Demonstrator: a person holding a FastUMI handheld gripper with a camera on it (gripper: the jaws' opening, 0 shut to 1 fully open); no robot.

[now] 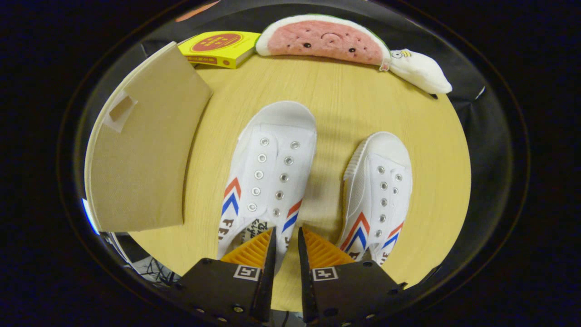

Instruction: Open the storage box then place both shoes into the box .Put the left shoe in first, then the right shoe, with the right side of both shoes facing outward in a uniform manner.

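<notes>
Gripper (286, 234): fingers standing nearly together, a narrow gap showing between them; nothing is sitting in that gap; the tips are hovering over the heel-side wall of the left shoe; whether they are touching it I cannot tell
Left shoe (270, 175): lying flat on the table, toe pointing away from the fingers; white canvas with eyelets and red and blue chevrons on its sides; its heel end is passing under the fingers
Right shoe (379, 193): lying flat beside the other shoe, apart from it, toe pointing away too
Box (140, 150): tan, sitting to the left of the shoes, its lid closed with a small tab showing near the top
Table (336, 100): pale wood, bearing everything
Beyond the shoes: a yellow book (218, 47) lying by the box; a watermelon plush (324, 41) lying at the far edge; a white plush (420, 70) touching its end
</notes>
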